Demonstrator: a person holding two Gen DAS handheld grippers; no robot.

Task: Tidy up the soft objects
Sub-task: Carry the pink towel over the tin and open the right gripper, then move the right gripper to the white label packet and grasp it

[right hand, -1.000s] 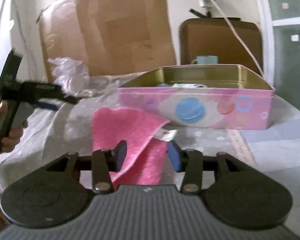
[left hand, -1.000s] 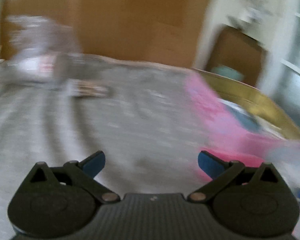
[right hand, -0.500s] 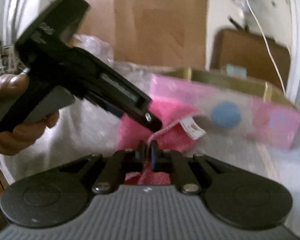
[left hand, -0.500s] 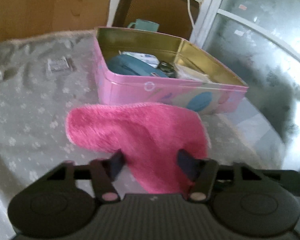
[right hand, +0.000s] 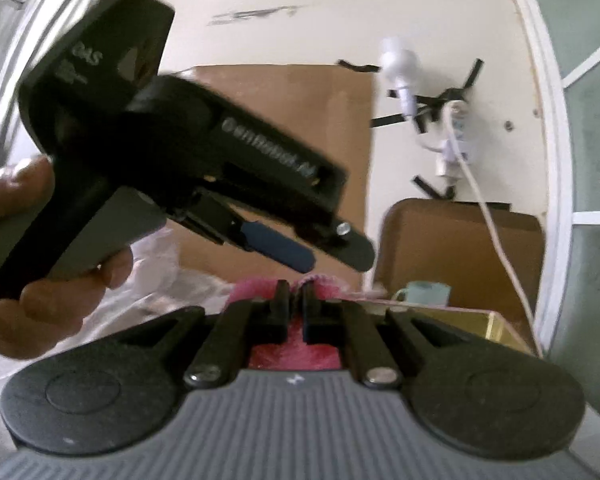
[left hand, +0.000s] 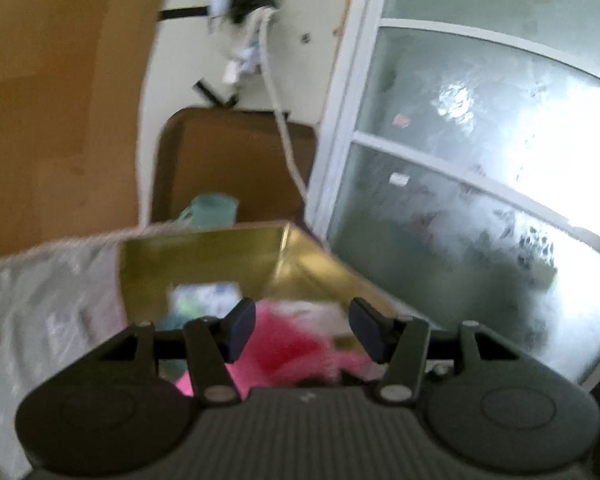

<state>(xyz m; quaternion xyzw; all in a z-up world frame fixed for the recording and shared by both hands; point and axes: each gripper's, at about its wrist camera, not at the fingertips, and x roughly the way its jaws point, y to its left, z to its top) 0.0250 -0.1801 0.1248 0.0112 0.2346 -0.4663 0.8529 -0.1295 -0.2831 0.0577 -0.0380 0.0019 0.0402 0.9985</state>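
My right gripper [right hand: 296, 306] is shut on the pink fluffy cloth [right hand: 292, 354], which bunches behind and below its fingers. In the left wrist view the same pink cloth [left hand: 288, 354] lies between the spread fingers of my left gripper [left hand: 302, 326], which is open and not pinching it. The gold-lined tin box [left hand: 220, 258] sits just beyond the left gripper, with a few items inside; a corner of it [right hand: 484, 326] shows in the right wrist view. The left gripper also shows in the right wrist view [right hand: 300, 256], held above the cloth.
A pale patterned bedsheet [left hand: 40, 312] covers the surface at left. A brown cardboard sheet [left hand: 60, 100] and a brown chair back [left hand: 228, 160] with a teal mug [left hand: 212, 210] stand behind. A frosted glass door [left hand: 480, 180] is at right. A white cable [right hand: 488, 216] hangs down the wall.
Both grippers have risen with the cloth towards the tin. My right gripper closed on the cloth about half a second ago and still holds it; my left gripper stays open over it.
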